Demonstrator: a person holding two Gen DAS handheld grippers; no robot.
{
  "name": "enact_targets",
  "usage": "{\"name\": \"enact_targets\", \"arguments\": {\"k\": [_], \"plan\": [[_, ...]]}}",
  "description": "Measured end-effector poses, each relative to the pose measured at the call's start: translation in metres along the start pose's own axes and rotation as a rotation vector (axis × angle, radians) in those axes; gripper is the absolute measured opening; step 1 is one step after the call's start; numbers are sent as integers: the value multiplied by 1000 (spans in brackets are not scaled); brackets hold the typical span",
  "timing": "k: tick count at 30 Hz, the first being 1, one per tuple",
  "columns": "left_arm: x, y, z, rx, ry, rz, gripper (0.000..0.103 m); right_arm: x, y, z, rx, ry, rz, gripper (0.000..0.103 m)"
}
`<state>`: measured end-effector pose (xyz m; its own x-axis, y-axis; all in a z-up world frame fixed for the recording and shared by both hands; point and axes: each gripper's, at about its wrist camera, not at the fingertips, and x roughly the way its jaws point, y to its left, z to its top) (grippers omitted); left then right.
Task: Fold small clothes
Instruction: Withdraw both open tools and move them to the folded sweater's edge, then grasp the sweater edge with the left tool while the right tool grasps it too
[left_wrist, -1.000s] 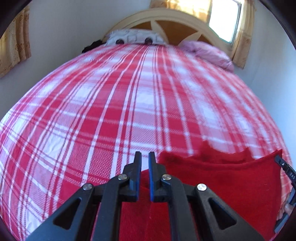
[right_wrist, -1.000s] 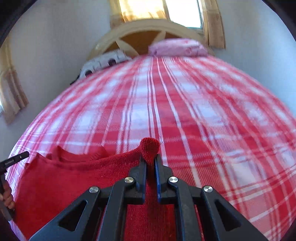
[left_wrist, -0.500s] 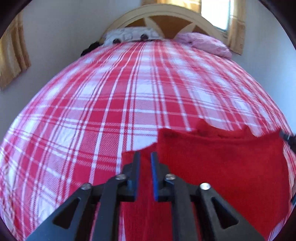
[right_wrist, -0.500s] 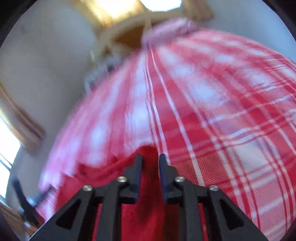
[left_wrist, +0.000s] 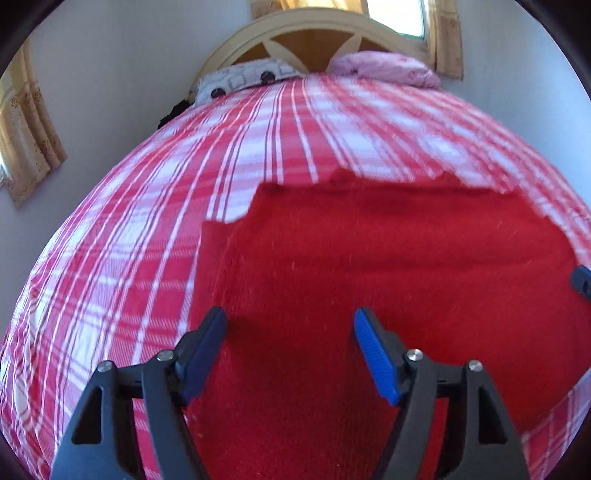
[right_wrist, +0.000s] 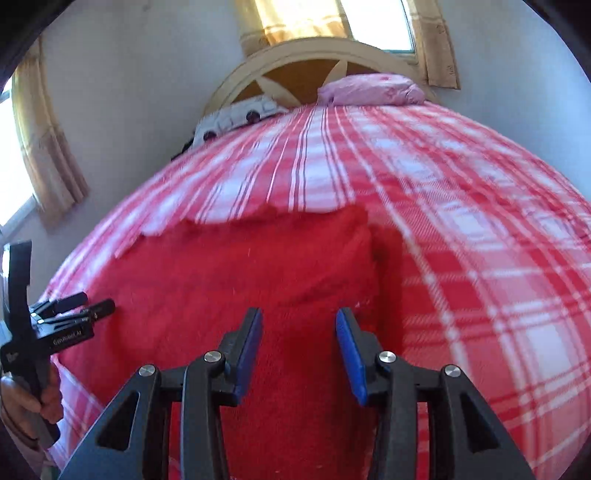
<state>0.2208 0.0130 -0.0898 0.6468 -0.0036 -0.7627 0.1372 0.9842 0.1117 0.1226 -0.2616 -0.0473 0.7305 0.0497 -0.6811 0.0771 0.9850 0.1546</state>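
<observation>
A red knitted garment (left_wrist: 388, 266) lies flat on the red-and-white plaid bedspread (left_wrist: 155, 229), folded over itself. It also shows in the right wrist view (right_wrist: 229, 273). My left gripper (left_wrist: 290, 332) is open and empty just above the garment's near left part. My right gripper (right_wrist: 299, 328) is open and empty above the garment's near right part. The left gripper also shows at the left edge of the right wrist view (right_wrist: 74, 306), and a tip of the right gripper shows at the right edge of the left wrist view (left_wrist: 581, 282).
The bed stretches away to a cream and wood headboard (left_wrist: 317, 40). A white patterned pillow (left_wrist: 243, 77) and a pink pillow (left_wrist: 384, 66) lie at the head. Curtained windows (right_wrist: 40, 144) sit on the left and back walls.
Both grippers were shut on the red garment's edges and carried them forward across it. Now both have opened, let go and pulled back; the garment lies flat.
</observation>
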Motion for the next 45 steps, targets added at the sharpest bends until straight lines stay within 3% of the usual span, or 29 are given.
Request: {"name": "enact_targets", "arguments": {"k": [6, 10, 15, 23, 25, 30, 33, 37, 40, 45], "plan": [[7, 3, -6, -21, -22, 38, 88, 8, 3, -6, -38, 19, -50, 44], [14, 13, -5, -77, -3, 42, 103, 11, 11, -7, -81, 23, -66, 53], [22, 27, -7, -159, 28, -29, 103, 11, 17, -7, -117, 22, -102, 54], [20, 26, -10, -159, 20, -22, 103, 11, 17, -7, -117, 27, -106, 55], [20, 28, -11, -168, 25, -28, 103, 13, 22, -7, -142, 37, -119, 62], [8, 36, -19, -176, 41, -55, 103, 14, 27, -8, -174, 45, -138, 65], [-9, 56, -33, -226, 28, -88, 103, 11, 22, -8, -151, 38, -110, 66], [-20, 77, -51, -294, 11, -72, 103, 10, 18, -7, -132, 34, -71, 70], [-9, 86, -57, -362, 54, -131, 103, 11, 19, -7, -137, 33, -71, 71], [-3, 74, -54, -320, 70, -78, 103, 9, 17, -8, -129, 30, -61, 71]]}}
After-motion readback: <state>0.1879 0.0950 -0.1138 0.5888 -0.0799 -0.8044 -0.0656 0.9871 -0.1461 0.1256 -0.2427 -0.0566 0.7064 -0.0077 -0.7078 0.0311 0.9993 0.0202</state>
